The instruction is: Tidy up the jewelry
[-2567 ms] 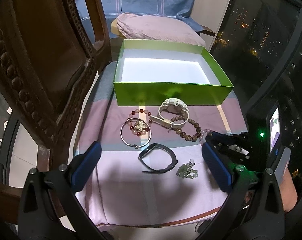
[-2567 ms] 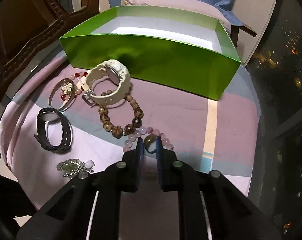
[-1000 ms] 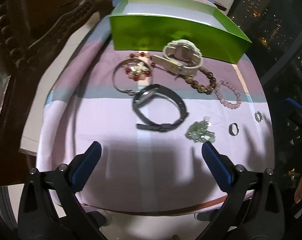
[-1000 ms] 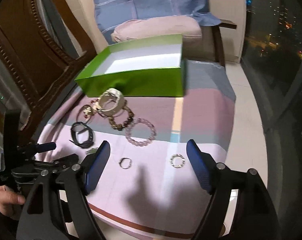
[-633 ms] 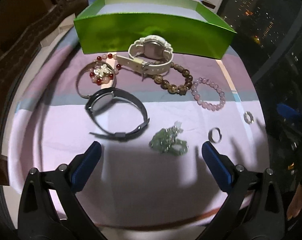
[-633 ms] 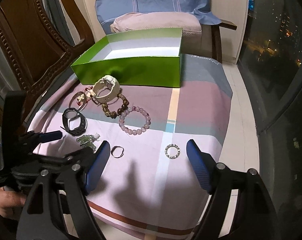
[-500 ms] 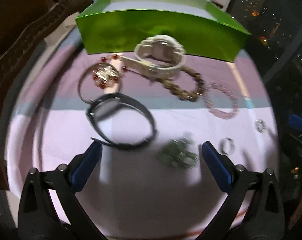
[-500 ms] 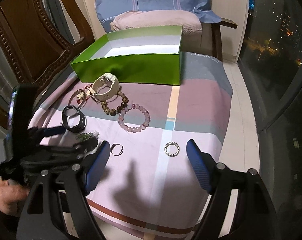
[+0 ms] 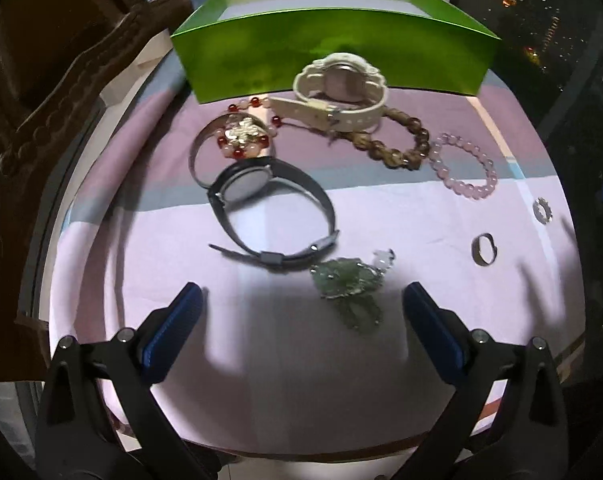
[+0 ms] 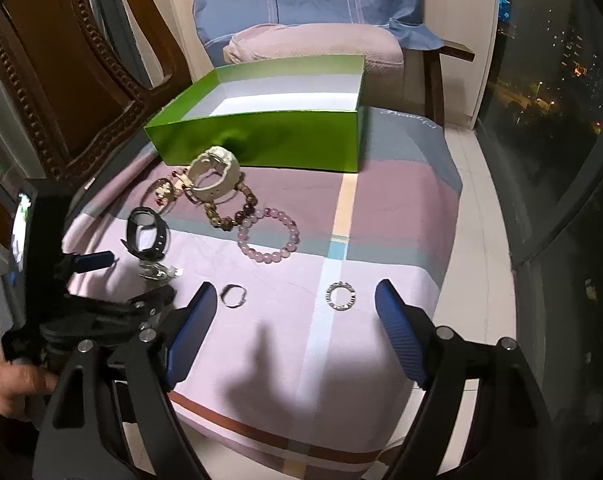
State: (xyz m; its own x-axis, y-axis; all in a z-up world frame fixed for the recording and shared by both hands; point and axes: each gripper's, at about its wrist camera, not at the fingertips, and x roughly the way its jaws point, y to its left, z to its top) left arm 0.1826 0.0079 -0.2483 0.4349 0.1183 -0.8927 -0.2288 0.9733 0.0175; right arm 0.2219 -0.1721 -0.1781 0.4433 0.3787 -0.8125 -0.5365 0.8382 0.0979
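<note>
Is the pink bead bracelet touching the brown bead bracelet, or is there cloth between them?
Touching. The right wrist view shows the pink bead bracelet meeting the brown bead bracelet at its upper left beads, with no cloth between.

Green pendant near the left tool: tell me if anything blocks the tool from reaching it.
Nothing visible does. The left tool is open, and the green pendant lies on bare cloth just ahead of its tips. The black watch sits beyond and slightly left of the pendant, not between.

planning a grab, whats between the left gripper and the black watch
In the left wrist view, only bare cloth between the left gripper and the black watch.
</note>
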